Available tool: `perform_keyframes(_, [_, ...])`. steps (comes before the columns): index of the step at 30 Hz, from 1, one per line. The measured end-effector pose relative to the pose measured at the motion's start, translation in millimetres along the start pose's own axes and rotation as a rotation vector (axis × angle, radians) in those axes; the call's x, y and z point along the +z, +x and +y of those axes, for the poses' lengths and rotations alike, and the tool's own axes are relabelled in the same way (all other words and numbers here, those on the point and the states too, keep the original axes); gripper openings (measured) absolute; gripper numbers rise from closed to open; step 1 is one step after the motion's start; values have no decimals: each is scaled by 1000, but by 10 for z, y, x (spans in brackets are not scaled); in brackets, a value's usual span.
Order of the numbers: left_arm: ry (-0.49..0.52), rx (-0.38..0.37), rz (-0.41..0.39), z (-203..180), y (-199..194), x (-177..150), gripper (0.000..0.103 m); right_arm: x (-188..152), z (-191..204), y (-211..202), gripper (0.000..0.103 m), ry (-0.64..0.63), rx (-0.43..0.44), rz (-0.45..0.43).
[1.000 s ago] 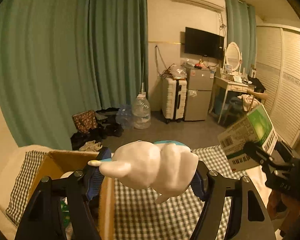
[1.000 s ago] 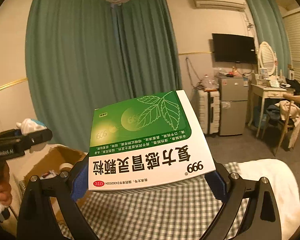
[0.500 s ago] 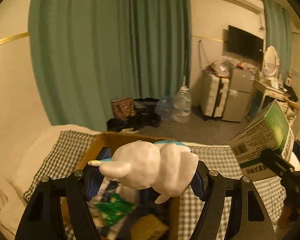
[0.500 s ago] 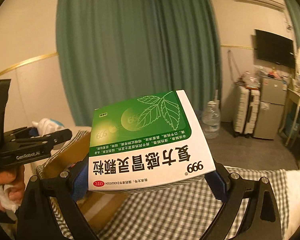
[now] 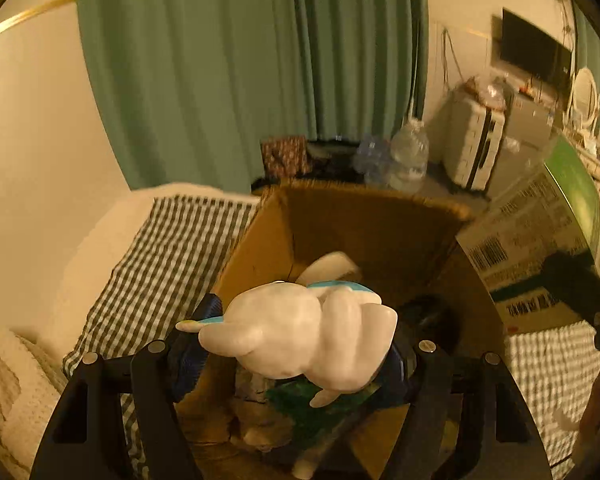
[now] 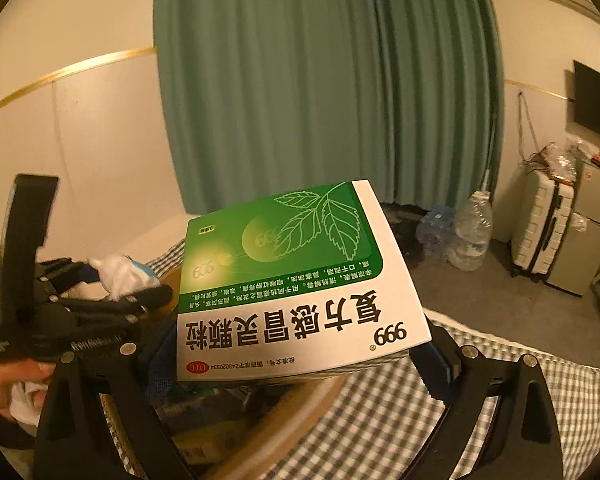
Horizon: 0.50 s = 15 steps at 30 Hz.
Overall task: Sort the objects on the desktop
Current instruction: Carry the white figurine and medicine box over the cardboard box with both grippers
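Both grippers, left [image 5: 300, 344] pinching the white figurine [image 5: 300, 336] and right [image 6: 296, 356] the medicine box [image 6: 296, 280], have swung over the cardboard box [image 5: 364, 208] (release pending).

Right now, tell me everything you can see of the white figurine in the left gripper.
The white figurine looks like smooth, glossy molded plastic or ceramic: rounded lumpy body, stubby limbs, a turquoise band along its top, a yellowish tip at its left end. It lies sideways, clamped between the left gripper's blue-padded fingers, and is held above the open cardboard box. Nothing else touches it. The right wrist view shows only a blurred white part.
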<state>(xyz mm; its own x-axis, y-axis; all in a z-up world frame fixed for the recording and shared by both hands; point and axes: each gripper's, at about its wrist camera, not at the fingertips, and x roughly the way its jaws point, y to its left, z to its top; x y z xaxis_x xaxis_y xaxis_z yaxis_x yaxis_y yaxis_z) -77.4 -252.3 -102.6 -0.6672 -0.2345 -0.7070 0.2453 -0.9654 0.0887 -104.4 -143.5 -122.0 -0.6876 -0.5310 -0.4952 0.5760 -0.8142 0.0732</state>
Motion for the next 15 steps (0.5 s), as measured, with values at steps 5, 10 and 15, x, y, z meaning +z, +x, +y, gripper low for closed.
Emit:
perform_keyframes(5, [42,26,90,3,214,-107,74,-33,143,363,97,-11,23,73])
perform_keyframes(10, [85,50,162,-57,387,-179,75,-111,285,622,97,-76,18,138])
perform_keyframes(15, [104,74,181,-86,398,-192,84,-185,307,786,99,-67,45,193])
